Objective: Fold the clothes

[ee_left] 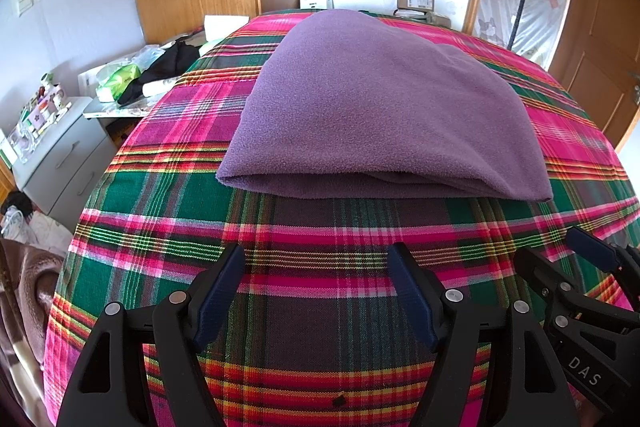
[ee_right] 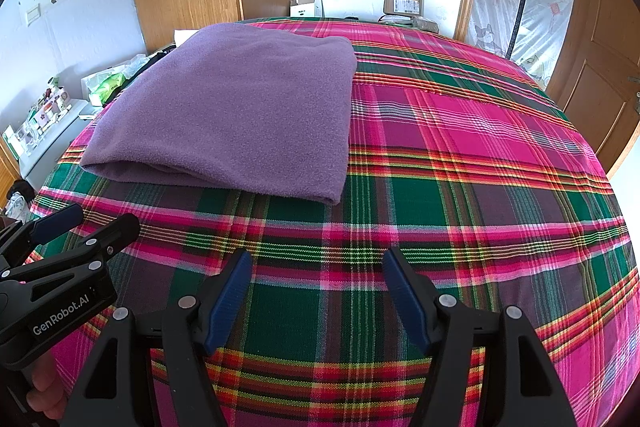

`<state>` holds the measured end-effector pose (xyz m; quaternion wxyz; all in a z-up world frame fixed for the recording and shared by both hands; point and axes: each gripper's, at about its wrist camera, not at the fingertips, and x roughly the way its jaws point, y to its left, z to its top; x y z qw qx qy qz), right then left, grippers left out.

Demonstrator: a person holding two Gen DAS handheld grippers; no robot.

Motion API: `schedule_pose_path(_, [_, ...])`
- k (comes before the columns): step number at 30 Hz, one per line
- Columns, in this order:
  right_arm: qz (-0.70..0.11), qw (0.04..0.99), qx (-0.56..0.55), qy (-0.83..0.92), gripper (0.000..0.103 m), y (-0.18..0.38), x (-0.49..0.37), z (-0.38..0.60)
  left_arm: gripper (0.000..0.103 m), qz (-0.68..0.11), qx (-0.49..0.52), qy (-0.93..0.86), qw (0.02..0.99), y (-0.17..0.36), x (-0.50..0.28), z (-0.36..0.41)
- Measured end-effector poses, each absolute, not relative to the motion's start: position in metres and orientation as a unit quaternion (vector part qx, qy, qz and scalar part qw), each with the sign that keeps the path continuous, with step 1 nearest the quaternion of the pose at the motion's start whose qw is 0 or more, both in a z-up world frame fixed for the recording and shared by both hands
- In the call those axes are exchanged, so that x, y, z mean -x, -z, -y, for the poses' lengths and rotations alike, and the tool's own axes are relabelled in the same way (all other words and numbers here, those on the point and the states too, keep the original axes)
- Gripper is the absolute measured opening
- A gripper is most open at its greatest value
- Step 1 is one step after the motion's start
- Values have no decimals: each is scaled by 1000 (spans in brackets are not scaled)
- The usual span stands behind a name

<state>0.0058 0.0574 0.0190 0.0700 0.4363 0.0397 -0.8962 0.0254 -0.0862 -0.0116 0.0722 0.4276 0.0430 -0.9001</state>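
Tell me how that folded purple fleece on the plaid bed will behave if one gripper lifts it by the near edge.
The purple fleece looks soft and floppy: its near edge sags in rounded layers, so it would probably drape and unfold. The napped surface suggests it should not slip much between the fingers. Pushed across the plaid bedspread, it would likely bunch rather than slide.

Open bedspread [ee_right: 460, 187] right of folded garment [ee_right: 240, 107].
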Motion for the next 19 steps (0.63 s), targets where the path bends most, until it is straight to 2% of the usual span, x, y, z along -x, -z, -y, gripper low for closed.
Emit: schedule_pose_path(19, [-40,70,-436,896,68,-19,-6,-57,75,-43,-427,900,72,12,-26,85])
